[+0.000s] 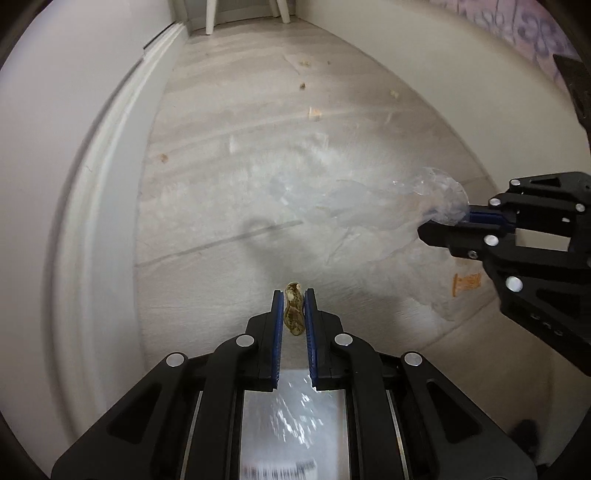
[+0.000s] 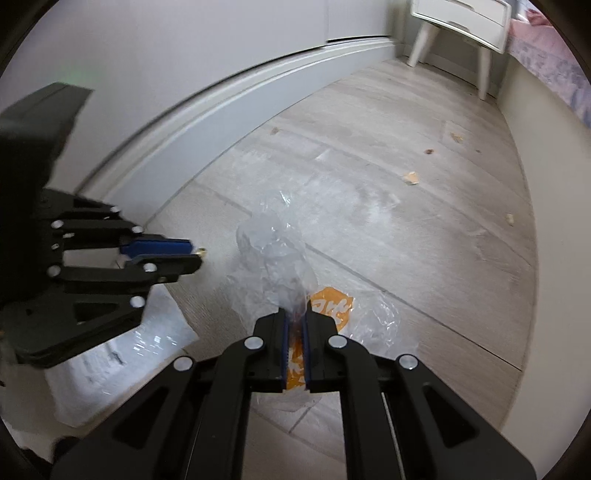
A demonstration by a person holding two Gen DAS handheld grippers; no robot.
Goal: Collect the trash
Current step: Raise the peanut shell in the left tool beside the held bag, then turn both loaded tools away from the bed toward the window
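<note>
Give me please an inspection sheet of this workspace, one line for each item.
Surface: pale wood floor, some glare.
Job's things: peanut shell in the left gripper; clear plastic bag in the right gripper.
Clutter: small scraps scattered on the floor; flat plastic package lying below the left gripper.
Grippers: both shut on their items.
Cables: nothing seen.
Surroundings: white baseboard, white nightstand, bed edge.
</note>
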